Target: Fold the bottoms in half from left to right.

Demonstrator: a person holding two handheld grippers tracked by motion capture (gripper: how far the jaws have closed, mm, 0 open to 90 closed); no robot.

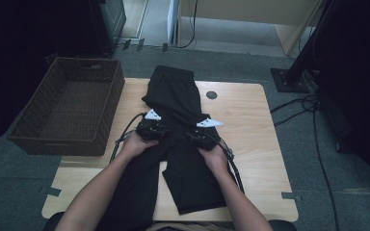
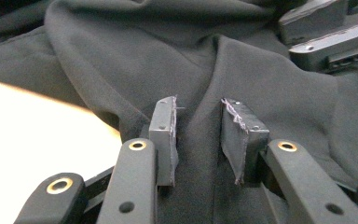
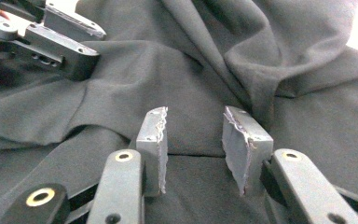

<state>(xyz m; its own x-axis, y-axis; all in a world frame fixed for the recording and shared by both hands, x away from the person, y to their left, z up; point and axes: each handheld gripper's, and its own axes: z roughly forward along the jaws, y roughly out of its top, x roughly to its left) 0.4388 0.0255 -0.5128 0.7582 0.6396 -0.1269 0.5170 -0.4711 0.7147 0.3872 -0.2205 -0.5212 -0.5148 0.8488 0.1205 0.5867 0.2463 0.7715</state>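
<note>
A pair of black trousers (image 1: 173,96) lies along the middle of the wooden table (image 1: 250,120), waist at the far end and legs running to the near edge. My left gripper (image 1: 150,126) rests on the cloth at the left of the crotch, and my right gripper (image 1: 203,132) rests at its right. In the left gripper view the jaws (image 2: 198,112) stand apart with a raised ridge of the dark cloth (image 2: 121,46) between them, and the pads are not pressing on it. In the right gripper view the jaws (image 3: 195,121) also stand apart over a fold of the cloth (image 3: 279,56).
A dark wicker basket (image 1: 113,103) sits off the table's left side, empty inside. A round cable hole (image 1: 211,95) is in the tabletop at the far right of the trousers. Cables (image 1: 318,144) trail over the floor at the right.
</note>
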